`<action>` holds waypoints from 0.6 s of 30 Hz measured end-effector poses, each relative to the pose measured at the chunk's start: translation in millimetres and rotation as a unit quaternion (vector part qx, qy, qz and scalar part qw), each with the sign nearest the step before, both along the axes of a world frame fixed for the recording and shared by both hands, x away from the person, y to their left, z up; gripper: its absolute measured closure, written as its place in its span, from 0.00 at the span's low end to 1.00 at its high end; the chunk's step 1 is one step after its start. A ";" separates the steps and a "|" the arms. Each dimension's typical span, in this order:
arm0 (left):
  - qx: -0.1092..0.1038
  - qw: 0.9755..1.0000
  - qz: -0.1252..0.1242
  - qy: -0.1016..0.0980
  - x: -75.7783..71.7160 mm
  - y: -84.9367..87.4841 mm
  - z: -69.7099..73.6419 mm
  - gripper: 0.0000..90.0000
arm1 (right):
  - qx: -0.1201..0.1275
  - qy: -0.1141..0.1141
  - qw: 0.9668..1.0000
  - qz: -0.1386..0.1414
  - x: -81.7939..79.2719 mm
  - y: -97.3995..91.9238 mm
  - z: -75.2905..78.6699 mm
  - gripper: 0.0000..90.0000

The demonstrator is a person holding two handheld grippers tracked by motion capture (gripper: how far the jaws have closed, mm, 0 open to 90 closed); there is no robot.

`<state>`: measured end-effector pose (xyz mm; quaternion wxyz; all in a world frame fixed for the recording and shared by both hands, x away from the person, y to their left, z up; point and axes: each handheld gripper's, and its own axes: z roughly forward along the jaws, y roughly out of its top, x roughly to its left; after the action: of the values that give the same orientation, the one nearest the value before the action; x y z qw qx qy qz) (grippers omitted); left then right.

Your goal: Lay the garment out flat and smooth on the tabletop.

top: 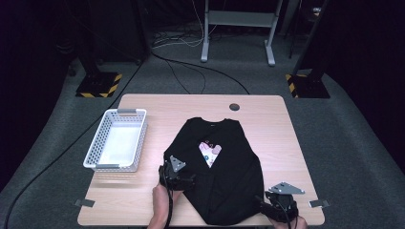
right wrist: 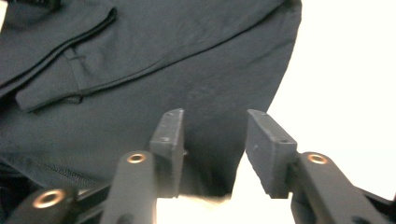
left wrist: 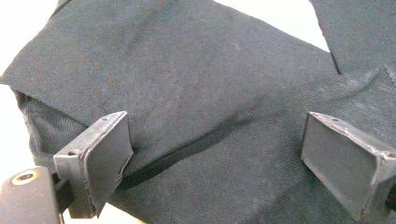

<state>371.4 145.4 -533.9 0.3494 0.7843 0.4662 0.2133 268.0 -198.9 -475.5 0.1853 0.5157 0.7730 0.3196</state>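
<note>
A black shirt (top: 219, 171) is lying partly folded on the light wooden bench (top: 267, 119), sitting a little toward five o'clock from the bench's centre, with its collar pointing to twelve o'clock and a pale printed patch (top: 210, 151) showing on its front. A white perforated basket (top: 117, 139) is standing well apart from it, at about nine o'clock on the bench.

The left gripper (top: 184, 181) is hovering at the shirt's seven o'clock edge, held in a person's hand (top: 162, 200) coming in from six o'clock. In the left gripper view its jaws are standing wide apart over a folded layer of the black cloth (left wrist: 210, 93), with the left gripper (left wrist: 215, 154) gripping nothing; the pads are not pressing on the fabric.

The right gripper (top: 274, 202) is sitting at the shirt's five o'clock corner, near the bench's front edge. In the right gripper view its jaws are standing partly open, the right gripper (right wrist: 215, 135) straddling the shirt's hem (right wrist: 224, 154), and the pads are not pinching it. A folded sleeve (right wrist: 65, 70) is lying at ten o'clock in that view.
</note>
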 end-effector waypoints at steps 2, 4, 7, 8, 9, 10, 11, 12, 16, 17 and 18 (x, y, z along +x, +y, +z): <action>0.000 1.000 0.000 0.000 0.1 0.0 0.0 0.10 | 0.002 -0.009 1.000 -0.008 -1.0 -5.2 4.0 0.56; 0.000 1.000 0.000 0.000 0.0 0.0 0.0 0.10 | 0.004 -0.012 1.000 -0.014 2.2 -8.7 3.9 0.51; 0.000 1.000 0.000 0.000 0.0 0.0 0.0 0.10 | 0.008 -0.011 1.000 -0.023 12.2 -9.7 -2.6 0.40; 0.000 1.000 0.000 0.000 0.0 -0.1 0.0 0.10 | 0.008 -0.011 1.000 -0.022 16.6 -9.8 -5.8 0.36; 0.000 1.000 0.000 0.000 0.0 0.0 0.0 0.10 | 0.010 -0.013 1.000 -0.022 21.0 -9.5 -9.4 0.33; 0.000 1.000 0.000 0.000 0.0 0.0 0.0 0.10 | 0.011 -0.010 1.000 -0.024 26.0 -9.2 -13.5 0.29; 0.000 1.000 0.000 0.000 0.1 0.0 -0.1 0.10 | 0.011 -0.007 1.000 -0.020 31.0 -8.8 -17.7 0.27; 0.000 1.000 0.000 0.000 0.1 0.0 0.0 0.10 | 0.013 -0.008 1.000 -0.018 35.8 -8.4 -22.5 0.25; 0.000 1.000 0.000 -0.001 0.0 -0.1 -0.1 0.10 | -0.001 -0.006 1.000 -0.027 54.5 -5.0 -42.5 0.18; 0.000 1.000 0.000 -0.001 0.0 -0.1 -0.1 0.10 | -0.006 -0.008 0.999 -0.030 57.9 -4.3 -47.0 0.18; 0.000 1.000 0.000 -0.001 0.0 -0.1 -0.1 0.10 | -0.008 -0.010 0.999 -0.033 61.1 -3.8 -51.1 0.16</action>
<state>371.4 145.3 -534.0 0.3499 0.7840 0.4661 0.2138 329.1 -202.6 -526.6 0.2083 0.5363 0.7561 0.3121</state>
